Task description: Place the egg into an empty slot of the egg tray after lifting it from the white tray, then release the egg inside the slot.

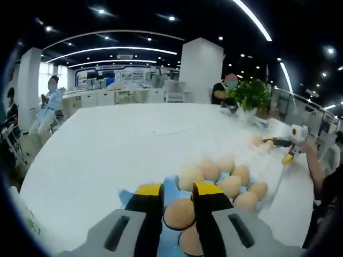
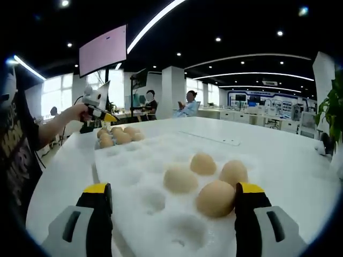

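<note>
Left tool (image 1: 178,206), yellow-tipped black jaws, is pinching a tan egg (image 1: 179,213) between them, over the blue egg tray (image 1: 170,188). Egg's long axis is running roughly across the jaws; it is sitting in or just above a near-edge slot, and I cannot tell whether it is bottomed out. Further tan eggs are lying directly ahead and to the right in the blue tray; one more is showing just below the held egg.

Right tool (image 2: 174,206) is spread wide and holding nothing, jaws straddling the near end of the white moulded tray (image 2: 139,176) on the white table (image 2: 278,155). Nearest loose egg (image 2: 216,198) is lying just inside the right jaw, with two more eggs beyond it and mostly empty pockets to the left.

Judgement: the left tool is the one carrying the task egg, so the coming move is turning on straight-down clearance into the slot, with neighbouring eggs close ahead. Opening should be narrow to avoid nudging them.
</note>
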Demonstrator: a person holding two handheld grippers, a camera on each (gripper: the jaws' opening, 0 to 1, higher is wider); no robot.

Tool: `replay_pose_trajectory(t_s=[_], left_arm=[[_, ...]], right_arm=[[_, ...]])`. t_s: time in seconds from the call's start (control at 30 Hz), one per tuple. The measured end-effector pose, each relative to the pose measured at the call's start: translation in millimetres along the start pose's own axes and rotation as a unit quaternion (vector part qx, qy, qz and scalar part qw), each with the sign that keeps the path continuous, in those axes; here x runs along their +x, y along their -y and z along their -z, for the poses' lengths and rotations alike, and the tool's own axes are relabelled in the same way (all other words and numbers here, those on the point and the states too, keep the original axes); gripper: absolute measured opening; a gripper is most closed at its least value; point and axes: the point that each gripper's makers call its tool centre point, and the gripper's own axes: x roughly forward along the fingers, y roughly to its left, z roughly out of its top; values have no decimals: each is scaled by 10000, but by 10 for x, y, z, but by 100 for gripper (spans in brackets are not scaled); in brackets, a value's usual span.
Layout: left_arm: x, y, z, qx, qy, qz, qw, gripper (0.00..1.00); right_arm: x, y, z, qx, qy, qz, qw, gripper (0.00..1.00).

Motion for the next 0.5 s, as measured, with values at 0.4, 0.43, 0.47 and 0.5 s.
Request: replay_pose_trajectory(t_s=[0.4,0.43,0.47,0.5], left_arm=[[105,277,25,-122,-216,428,9988,35],[115,317,37,-98,-252,454,9986,36],[137,362,39,-79,-275,499,9983,36],[150,401,40,-54,-285,544,9981,37]], right_arm=[[5,5,3,0,0,5,10000,99],[5,-1,2,0,0,5,10000,99],[4,-2,2,0,0,5,10000,99],[4,-3,2,0,0,6,10000,99]])
